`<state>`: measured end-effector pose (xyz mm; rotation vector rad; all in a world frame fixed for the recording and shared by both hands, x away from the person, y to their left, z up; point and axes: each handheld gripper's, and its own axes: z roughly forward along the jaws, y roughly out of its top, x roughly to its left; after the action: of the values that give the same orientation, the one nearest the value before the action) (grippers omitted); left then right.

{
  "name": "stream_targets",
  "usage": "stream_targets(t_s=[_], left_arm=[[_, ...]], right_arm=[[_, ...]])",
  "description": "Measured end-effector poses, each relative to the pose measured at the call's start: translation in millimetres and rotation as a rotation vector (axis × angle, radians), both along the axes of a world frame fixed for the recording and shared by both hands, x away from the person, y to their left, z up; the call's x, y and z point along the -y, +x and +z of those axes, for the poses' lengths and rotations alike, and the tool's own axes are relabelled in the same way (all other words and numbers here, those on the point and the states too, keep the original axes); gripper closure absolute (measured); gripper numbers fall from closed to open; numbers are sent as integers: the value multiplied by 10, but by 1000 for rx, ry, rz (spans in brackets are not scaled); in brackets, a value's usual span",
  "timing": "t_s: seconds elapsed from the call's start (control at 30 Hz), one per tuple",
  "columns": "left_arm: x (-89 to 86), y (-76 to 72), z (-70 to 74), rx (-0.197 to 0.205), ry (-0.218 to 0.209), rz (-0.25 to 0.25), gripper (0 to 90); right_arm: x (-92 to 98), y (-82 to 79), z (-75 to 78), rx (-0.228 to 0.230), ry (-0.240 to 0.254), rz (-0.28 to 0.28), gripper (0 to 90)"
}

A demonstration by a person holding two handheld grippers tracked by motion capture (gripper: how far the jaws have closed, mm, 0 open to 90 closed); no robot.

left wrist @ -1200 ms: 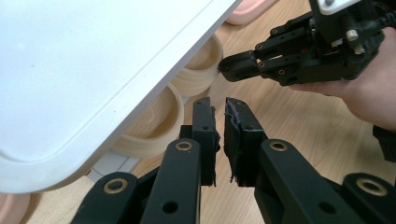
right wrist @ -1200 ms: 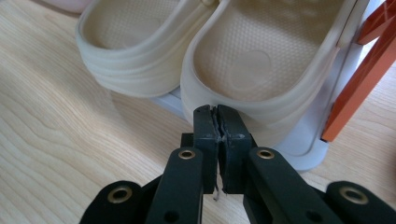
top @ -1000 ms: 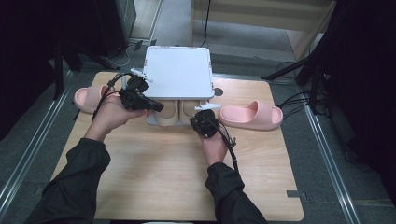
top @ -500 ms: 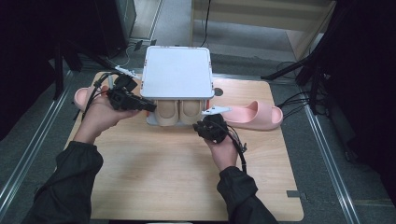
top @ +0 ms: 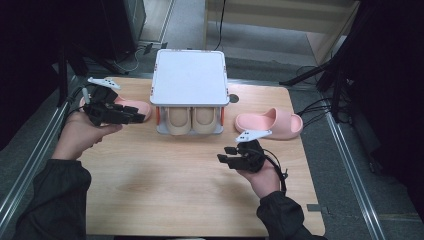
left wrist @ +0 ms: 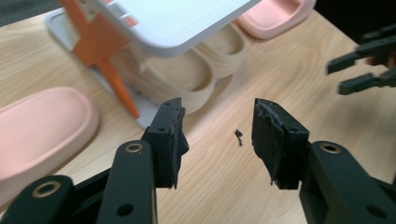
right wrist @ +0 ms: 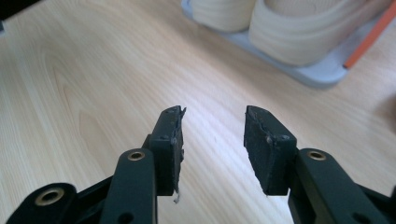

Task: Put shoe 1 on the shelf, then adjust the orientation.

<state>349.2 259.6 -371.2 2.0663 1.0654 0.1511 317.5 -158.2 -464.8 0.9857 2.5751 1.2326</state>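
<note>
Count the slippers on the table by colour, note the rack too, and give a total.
Pink slippers: 2, one left of the rack, one right of it
Beige slippers: 2, side by side on the lower shelf
White rack: 1
Total: 5

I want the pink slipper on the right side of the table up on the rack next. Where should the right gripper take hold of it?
Best guess: grip the pink slipper at the band over its toe, nearest the rack. The right gripper, jaws open and empty, could come from the near side. The band arches above the sole, so one jaw could slip under it.
</note>
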Motion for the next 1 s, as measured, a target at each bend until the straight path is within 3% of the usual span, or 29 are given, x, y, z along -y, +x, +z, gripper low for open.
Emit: stream_targets(t_s=[0.27,0.43,0.57,0.7,1.0], left_arm=[[-281,16,-200,-2,-11,93,492],[-386,86,-376,-14,-14,149,471],[-437,184,-601,-13,1,204,449],[-483,269,-794,-45,49,251,457],[-460,436,-904,-10,62,313,479]], right_arm=[[194,-169,-55,19,4,-10,562],[246,-124,-26,14,60,-39,557],[237,-103,-43,31,25,-35,556],[215,-76,-57,22,20,-29,557],[206,-57,-67,21,14,-10,557]])
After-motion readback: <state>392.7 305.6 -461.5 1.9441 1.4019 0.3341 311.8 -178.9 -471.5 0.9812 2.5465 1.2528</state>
